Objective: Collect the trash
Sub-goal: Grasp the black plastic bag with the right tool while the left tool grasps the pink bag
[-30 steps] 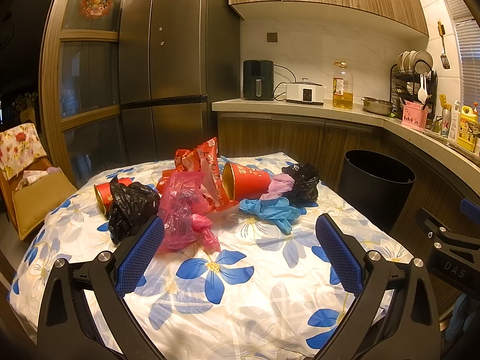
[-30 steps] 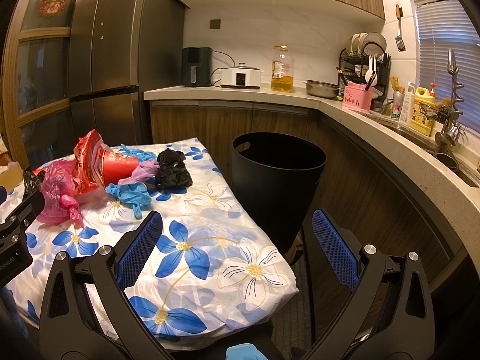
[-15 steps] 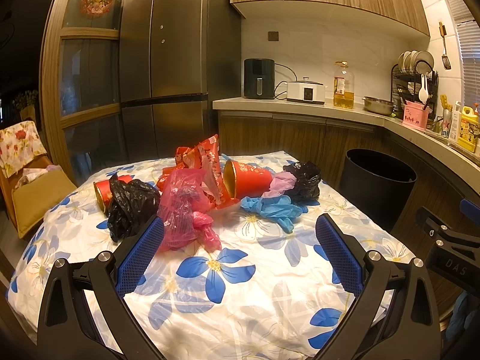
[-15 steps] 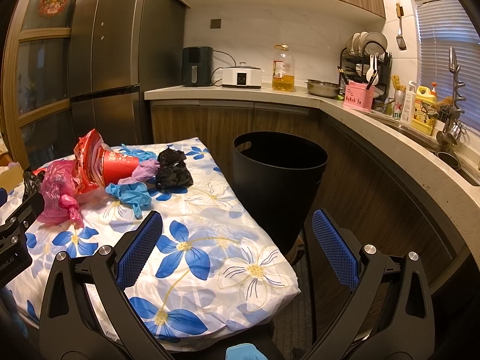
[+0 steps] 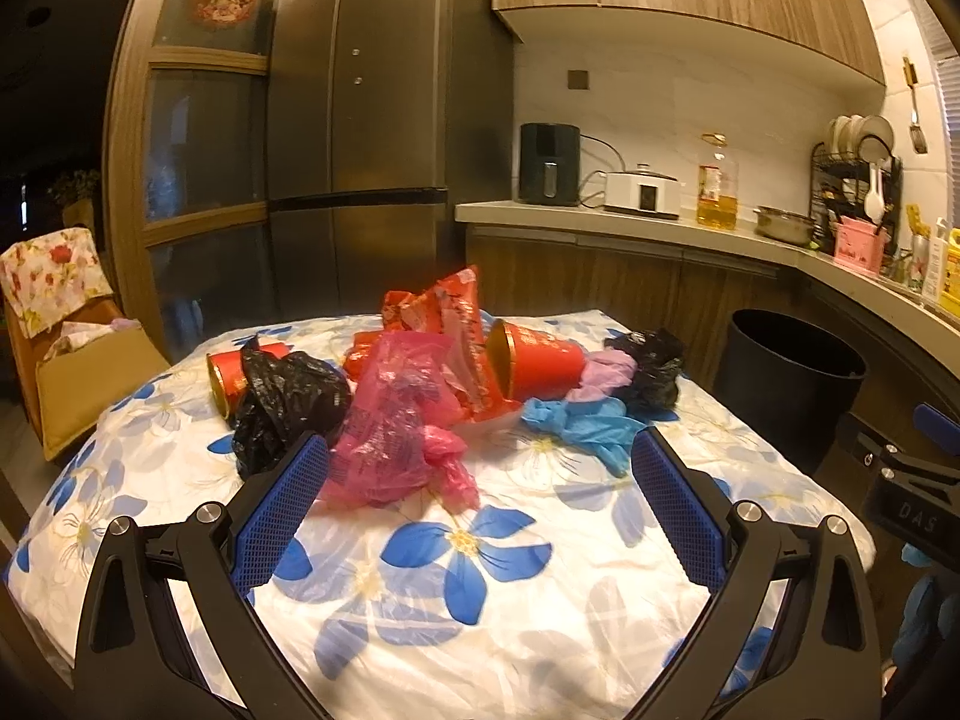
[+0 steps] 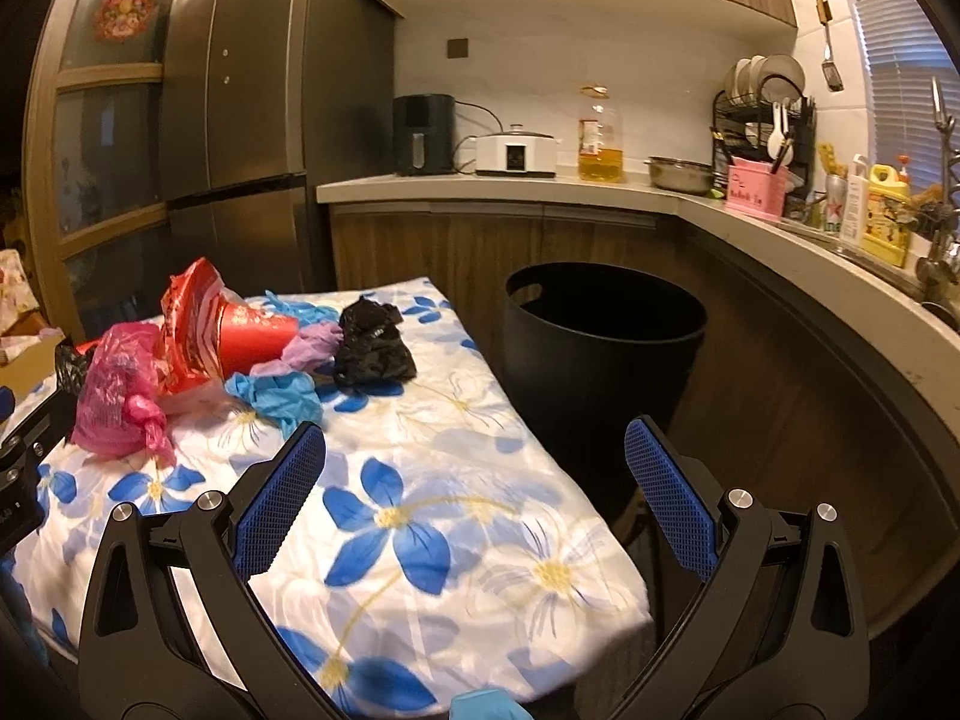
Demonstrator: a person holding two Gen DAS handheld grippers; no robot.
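Both grippers' fingers spread, empty; pink bag (image 5: 390,438) lies just beyond left gripper (image 5: 477,468)

A crumpled pink plastic bag (image 5: 399,426) lies nearest on the flowered counter (image 5: 468,588), knotted at its lower end. Left of it sits a crumpled black plastic bag (image 5: 282,402), touching a red cup (image 5: 223,373) lying on its side. Behind the pink bag stands a torn red wrapper (image 5: 441,312), and a second red cup (image 5: 537,360) lies tipped over, its gold mouth facing left. A blue glove (image 5: 579,423), a purple glove (image 5: 603,373) and another black bag (image 5: 651,366) bunch at the right. A black bin (image 6: 600,360), open-topped, stands just beside the counter.
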